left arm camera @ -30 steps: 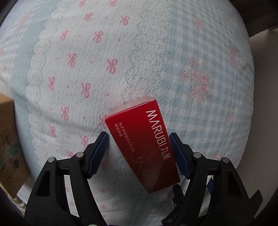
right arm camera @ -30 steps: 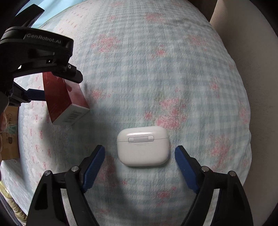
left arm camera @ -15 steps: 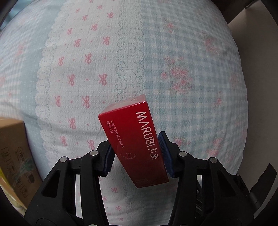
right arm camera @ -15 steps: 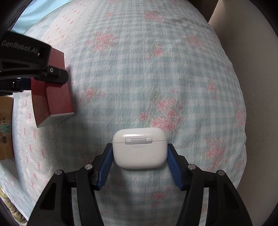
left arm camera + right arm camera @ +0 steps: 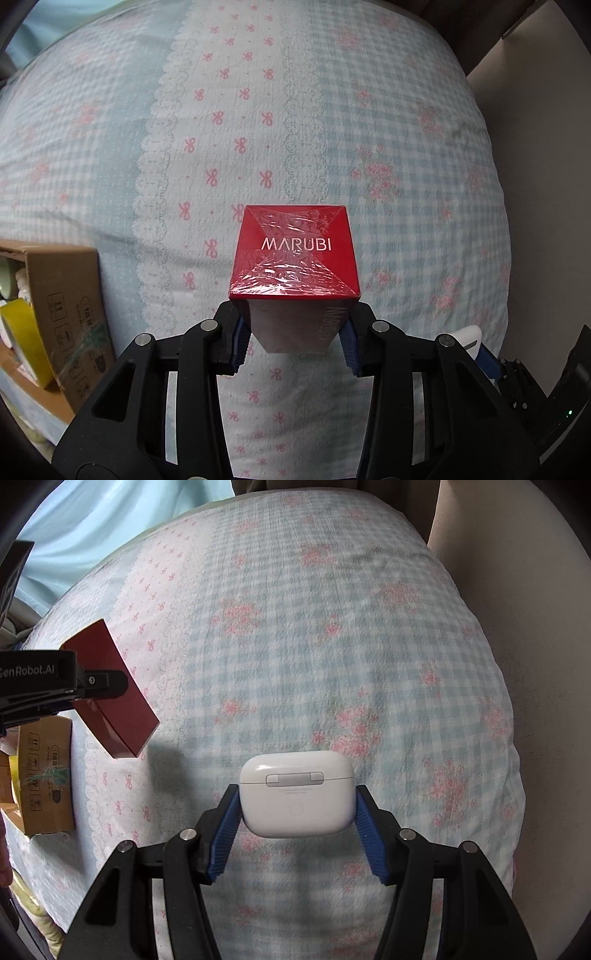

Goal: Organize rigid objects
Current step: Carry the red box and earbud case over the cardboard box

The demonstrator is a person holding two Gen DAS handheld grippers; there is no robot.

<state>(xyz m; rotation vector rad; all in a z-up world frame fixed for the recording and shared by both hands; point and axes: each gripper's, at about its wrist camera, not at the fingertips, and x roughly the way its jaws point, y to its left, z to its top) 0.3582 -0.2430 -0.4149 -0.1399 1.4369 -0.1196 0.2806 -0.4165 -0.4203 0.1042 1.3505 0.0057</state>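
My left gripper (image 5: 293, 338) is shut on a red MARUBI box (image 5: 295, 254), held above the bed with its end face toward the camera. The box also shows in the right wrist view (image 5: 114, 701), clamped in the left gripper (image 5: 79, 688) at the left. My right gripper (image 5: 297, 814) is shut on a white earbud case (image 5: 297, 794), lifted off the quilt. A corner of the white case (image 5: 469, 338) shows at the lower right of the left wrist view.
A blue-and-white checked quilt (image 5: 332, 646) with pink flowers covers the bed. An open cardboard box (image 5: 62, 314) with a yellow tape roll (image 5: 22, 336) and other items sits at the left edge; it also shows in the right wrist view (image 5: 44, 775). A beige wall (image 5: 535, 627) stands at the right.
Both grippers closed, the left on the red box and the right on the white case, then lifted them off the quilt. The red box turned end-on to the left camera.
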